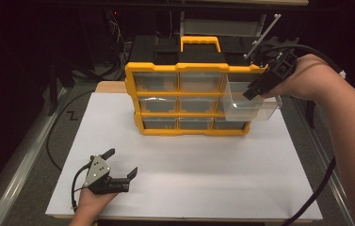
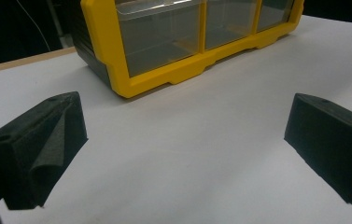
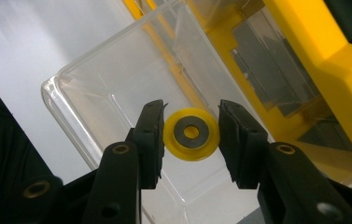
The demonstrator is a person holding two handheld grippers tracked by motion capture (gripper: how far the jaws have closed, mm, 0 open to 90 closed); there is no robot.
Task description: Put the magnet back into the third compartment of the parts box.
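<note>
A yellow-framed organizer (image 1: 134,101) with clear drawers stands upright at the back of the white table top (image 1: 189,179). Its upper right clear drawer (image 1: 239,111) is pulled well out. My right gripper (image 1: 250,95) reaches down over that drawer. In the right gripper view the jaws stand against both edges of a yellow disc (image 3: 191,135) with a grey washer-like centre, above the drawer's floor (image 3: 117,93); the right gripper (image 3: 191,135) is shut on the disc. My left gripper (image 1: 123,161) rests open at the front left with nothing between its fingers (image 2: 43,144).
The organizer (image 2: 117,70) has a yellow carry handle (image 1: 200,43) on top. Dark equipment and cables lie behind and to the left of the table. A cable (image 1: 323,179) trails from the right gripper along the table's right edge.
</note>
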